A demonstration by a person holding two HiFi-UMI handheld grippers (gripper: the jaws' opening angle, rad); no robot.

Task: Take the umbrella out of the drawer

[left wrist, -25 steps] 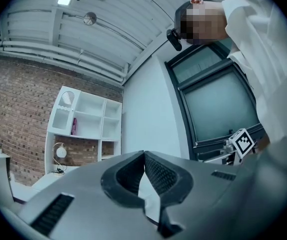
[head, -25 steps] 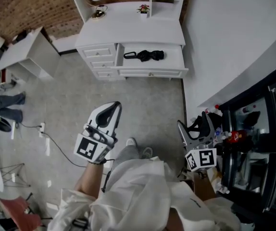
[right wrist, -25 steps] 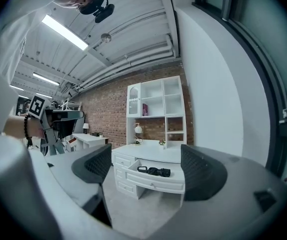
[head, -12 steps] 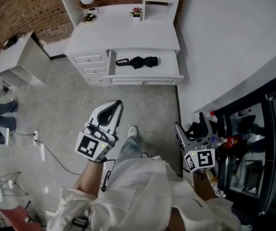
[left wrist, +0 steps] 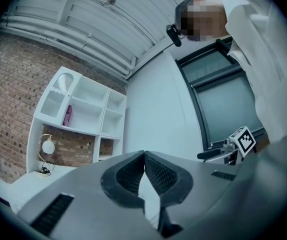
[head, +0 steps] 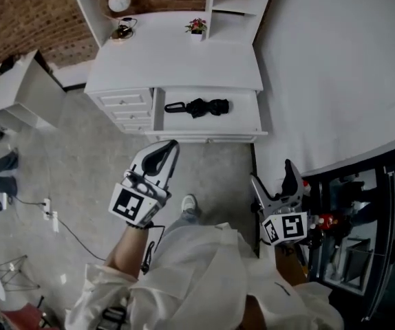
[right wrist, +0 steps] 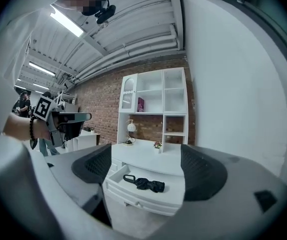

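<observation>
A black folded umbrella (head: 204, 106) (right wrist: 145, 183) lies in the pulled-out drawer (head: 246, 122) of a white desk (head: 173, 60), its wrist loop pointing left. My left gripper (head: 173, 145) (left wrist: 144, 156) is held well short of the drawer, over the floor, jaws shut with nothing between them. My right gripper (head: 273, 172) (right wrist: 143, 164) hangs lower right, near the wall, jaws wide open and empty. In the right gripper view the umbrella shows between the two pads, still far off.
The desk has small drawers (head: 124, 102) on its left, a lamp (head: 118, 2) and a small potted plant (head: 197, 26) on top. A white side table (head: 18, 95) stands at left, a cable (head: 80, 215) runs across the floor, a dark glass cabinet (head: 363, 225) at right.
The desk and drawer have slid lower in the head view, so I stand closer to them. Both grippers keep their pose, left shut, right open.
</observation>
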